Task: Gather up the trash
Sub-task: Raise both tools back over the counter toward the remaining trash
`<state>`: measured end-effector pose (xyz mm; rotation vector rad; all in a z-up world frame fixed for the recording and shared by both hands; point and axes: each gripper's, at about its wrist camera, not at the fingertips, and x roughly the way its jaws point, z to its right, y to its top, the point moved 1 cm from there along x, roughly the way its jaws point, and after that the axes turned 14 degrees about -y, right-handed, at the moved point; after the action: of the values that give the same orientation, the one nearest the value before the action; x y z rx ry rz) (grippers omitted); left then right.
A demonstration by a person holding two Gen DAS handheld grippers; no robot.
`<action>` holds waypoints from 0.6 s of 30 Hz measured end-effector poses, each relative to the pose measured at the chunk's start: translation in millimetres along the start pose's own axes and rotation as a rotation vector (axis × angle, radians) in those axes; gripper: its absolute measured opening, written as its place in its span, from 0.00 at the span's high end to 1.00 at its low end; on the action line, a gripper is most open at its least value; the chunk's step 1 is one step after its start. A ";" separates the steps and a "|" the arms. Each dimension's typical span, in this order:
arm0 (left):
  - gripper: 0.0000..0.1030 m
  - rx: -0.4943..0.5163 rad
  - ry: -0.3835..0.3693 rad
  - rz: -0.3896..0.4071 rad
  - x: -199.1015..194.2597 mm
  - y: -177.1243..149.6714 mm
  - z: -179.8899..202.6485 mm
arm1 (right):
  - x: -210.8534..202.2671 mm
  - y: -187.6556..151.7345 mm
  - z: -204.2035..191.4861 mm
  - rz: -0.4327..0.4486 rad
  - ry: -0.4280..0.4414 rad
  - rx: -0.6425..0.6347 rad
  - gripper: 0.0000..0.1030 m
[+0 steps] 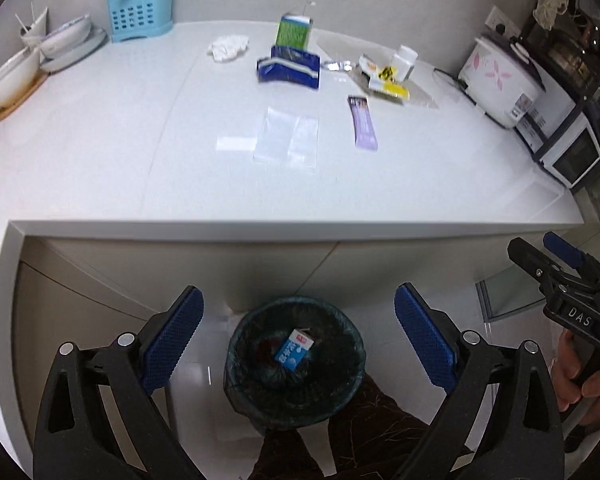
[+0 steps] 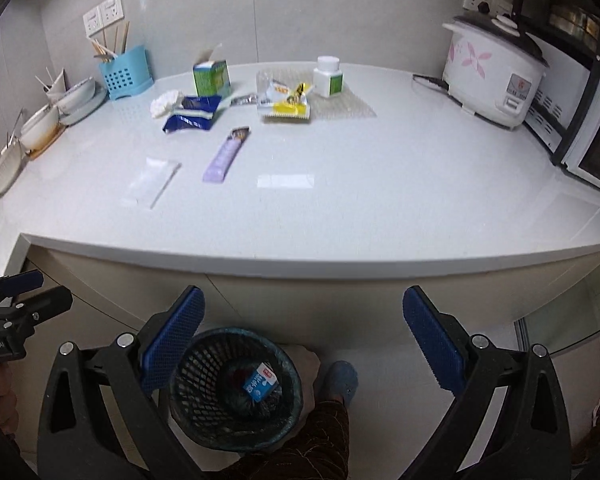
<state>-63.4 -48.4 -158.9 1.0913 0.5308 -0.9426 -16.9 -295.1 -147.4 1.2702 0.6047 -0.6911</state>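
Progress is judged to be at an early stage: one blue-and-white carton [image 1: 294, 350] is seen lying inside the lined waste bin [image 1: 236, 344] on the floor below the counter edge, while most of the litter is left on the white counter [image 1: 100, 140].

From the left wrist view, the following are counted as still to be collected: a clear plastic sleeve [image 1: 286, 140] at about 12 o'clock from the bin, a purple wrapper [image 1: 364, 122] at 1 o'clock, a dark blue packet [image 1: 288, 68] and a green box [image 1: 294, 32] further back, a crumpled white tissue [image 1: 228, 46] at 11 o'clock, and yellow wrappers [image 1: 386, 80] beside a small white bottle [image 1: 404, 62]. Whether the bottle counts as trash cannot be told.

The purple wrapper is laid flat, its long axis run from the near edge toward the back wall, dark end away. In the right wrist view it is tilted toward 1 o'clock. The carton in the bin is rested at a slant, red-marked end up and toward 1 o'clock.

The left gripper [image 1: 300, 340] is held with its pads wide apart and nothing between them, directly over the bin. The right gripper [image 2: 304, 344] is likewise spread and empty, with the bin under its left pad.
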 end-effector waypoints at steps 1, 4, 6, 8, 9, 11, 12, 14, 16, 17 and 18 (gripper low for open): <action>0.07 0.001 0.004 0.009 -3.6 5.6 2.3 | -2.7 5.5 0.7 0.003 0.002 0.002 0.07; 0.06 0.008 0.023 0.026 -12.3 23.9 6.1 | -8.6 23.1 3.2 0.017 0.005 0.002 0.07; 0.06 0.013 0.035 0.033 -16.3 35.1 8.4 | -10.0 35.2 3.7 0.025 0.003 0.000 0.07; 0.06 0.012 0.042 0.040 -16.8 46.2 9.0 | -9.7 45.5 4.3 0.031 0.005 -0.001 0.07; 0.06 0.011 0.046 0.040 -15.5 51.9 9.3 | -9.2 50.1 5.1 0.032 0.007 0.001 0.07; 0.06 0.008 0.053 0.041 -13.8 61.6 8.8 | -6.2 60.7 6.1 0.034 0.011 0.001 0.07; 0.06 0.006 0.059 0.040 -12.0 65.7 8.2 | -4.6 65.8 6.6 0.036 0.010 -0.001 0.07; 0.06 -0.001 0.064 0.037 -7.8 74.7 7.1 | 0.6 77.7 7.2 0.035 0.005 -0.006 0.07; 0.06 -0.005 0.070 0.033 -3.2 83.8 6.2 | 5.2 88.3 8.2 0.038 0.009 -0.008 0.07; 0.06 -0.005 0.074 0.029 -0.3 88.0 5.9 | 8.4 95.2 8.4 0.038 0.010 -0.011 0.07; 0.06 -0.006 0.077 0.024 3.1 92.9 5.3 | 11.0 100.5 8.0 0.037 0.011 -0.015 0.07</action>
<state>16.7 -40.5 -112.1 1.1300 0.5825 -0.8805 66.2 -289.1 -89.6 1.2690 0.5929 -0.6479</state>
